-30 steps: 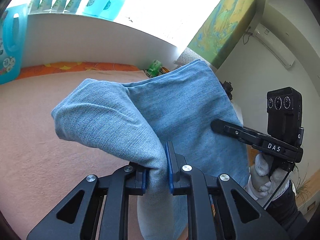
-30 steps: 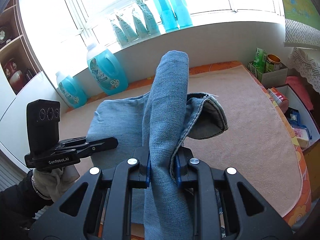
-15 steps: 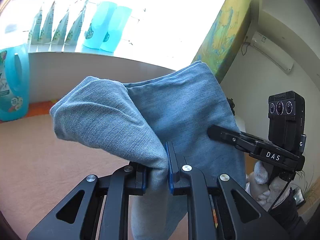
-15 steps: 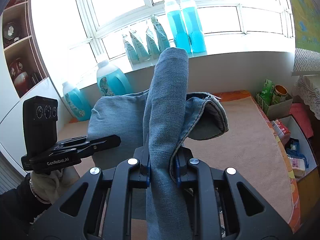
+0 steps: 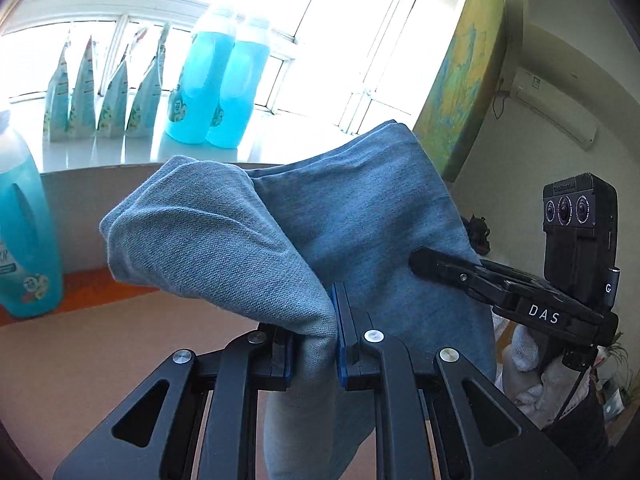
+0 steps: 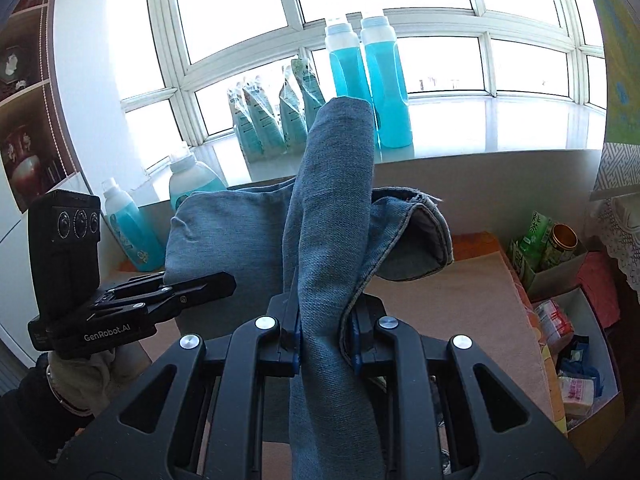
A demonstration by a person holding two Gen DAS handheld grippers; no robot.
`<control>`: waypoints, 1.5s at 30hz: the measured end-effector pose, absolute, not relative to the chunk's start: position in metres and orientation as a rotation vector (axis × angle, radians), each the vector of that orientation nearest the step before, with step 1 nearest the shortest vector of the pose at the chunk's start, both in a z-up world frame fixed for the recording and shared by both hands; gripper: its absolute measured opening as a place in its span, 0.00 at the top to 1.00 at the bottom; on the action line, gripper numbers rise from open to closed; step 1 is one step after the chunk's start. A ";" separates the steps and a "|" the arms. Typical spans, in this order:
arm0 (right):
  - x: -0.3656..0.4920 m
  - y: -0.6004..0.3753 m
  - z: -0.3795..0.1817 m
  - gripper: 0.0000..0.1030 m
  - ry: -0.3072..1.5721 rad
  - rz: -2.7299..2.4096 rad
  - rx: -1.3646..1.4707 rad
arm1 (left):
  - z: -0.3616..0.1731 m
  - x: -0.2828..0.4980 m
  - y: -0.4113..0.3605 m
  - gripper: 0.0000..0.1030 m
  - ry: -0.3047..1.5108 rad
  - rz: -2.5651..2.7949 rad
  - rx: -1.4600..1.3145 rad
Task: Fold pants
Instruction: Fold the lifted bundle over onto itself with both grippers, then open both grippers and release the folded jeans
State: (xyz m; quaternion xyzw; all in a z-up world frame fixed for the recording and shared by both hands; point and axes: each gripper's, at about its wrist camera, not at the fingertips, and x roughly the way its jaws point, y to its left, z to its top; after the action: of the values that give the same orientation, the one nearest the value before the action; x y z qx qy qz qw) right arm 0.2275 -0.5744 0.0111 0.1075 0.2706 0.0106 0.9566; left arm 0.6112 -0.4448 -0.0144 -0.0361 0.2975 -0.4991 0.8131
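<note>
The blue denim pants [image 5: 360, 216] hang in the air between both grippers, lifted off the tan surface. My left gripper [image 5: 314, 344] is shut on a bunched fold of the pants. My right gripper [image 6: 325, 332] is shut on another edge of the pants [image 6: 332, 208], with a hemmed opening drooping to its right. Each gripper shows in the other's view: the right one [image 5: 424, 258] at the right, the left one [image 6: 224, 280] at the left, both pinching the cloth.
A tan padded surface [image 6: 460, 300] with an orange border lies below. Blue detergent bottles [image 6: 368, 84] and refill pouches [image 6: 276, 116] stand on the windowsill. Boxes with tins and packets [image 6: 560, 280] sit at the right edge. A painting [image 5: 464, 68] hangs on the wall.
Both grippers have risen and tilted up with the pants still held. The window and sill now fill the background, and less of the tan surface shows.
</note>
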 end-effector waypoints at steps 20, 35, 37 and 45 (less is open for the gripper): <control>0.385 -0.650 -0.093 0.82 0.716 -0.003 0.253 | -0.106 0.728 -0.504 0.87 0.776 -0.953 -0.089; 0.387 -0.681 -0.103 0.45 0.737 -0.291 0.173 | -0.113 0.752 -0.487 0.74 0.757 -0.811 -0.019; 0.382 -0.679 -0.099 0.45 0.729 -0.293 0.186 | -0.109 0.745 -0.485 0.74 0.748 -0.815 -0.007; 0.348 -0.665 -0.090 0.44 0.704 -0.305 0.213 | -0.088 0.722 -0.477 0.74 0.728 -0.822 0.012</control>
State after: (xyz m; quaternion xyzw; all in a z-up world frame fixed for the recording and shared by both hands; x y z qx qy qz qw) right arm 0.3481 -0.6650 -0.0898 0.1036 0.3425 -0.1483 0.9219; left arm 0.7220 -0.4772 -0.0879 0.0055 0.3461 -0.3908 0.8529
